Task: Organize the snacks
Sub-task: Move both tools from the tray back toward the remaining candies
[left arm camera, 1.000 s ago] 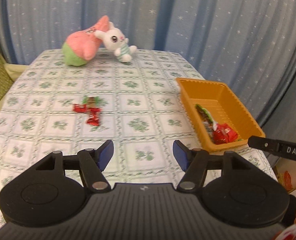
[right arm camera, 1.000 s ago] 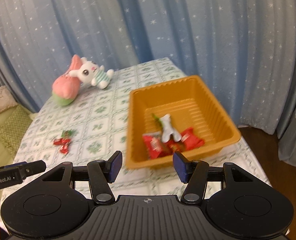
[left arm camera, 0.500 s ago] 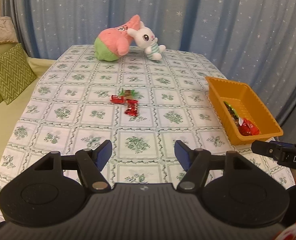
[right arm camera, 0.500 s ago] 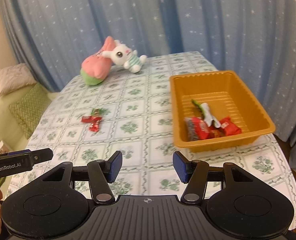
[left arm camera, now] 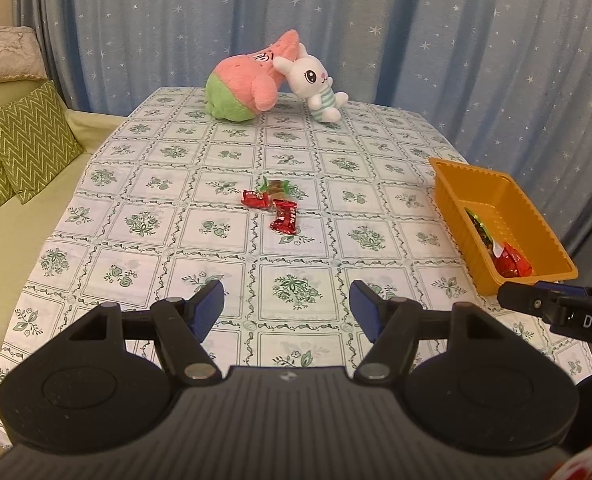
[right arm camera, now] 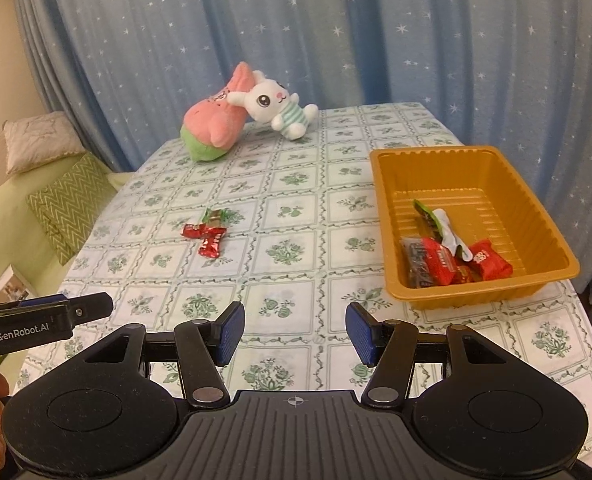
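You have drawn both tools back from the counter [left arm camera: 96, 208] over the last second, so the whole cloth now shows where before you were close over the tray. Your left hand-held gripper [left arm camera: 287, 312] and right hand-held gripper [right arm camera: 290, 332] both hang with fingers apart and empty, so I judge one drop finished and the next pick not yet begun. Further out, three loose snacks [left arm camera: 274, 206] lie touching in the middle of the counter: two red wrappers and a green-and-brown one. To the right, the orange tray [right arm camera: 535, 216] holds several red and green packets at its near end.
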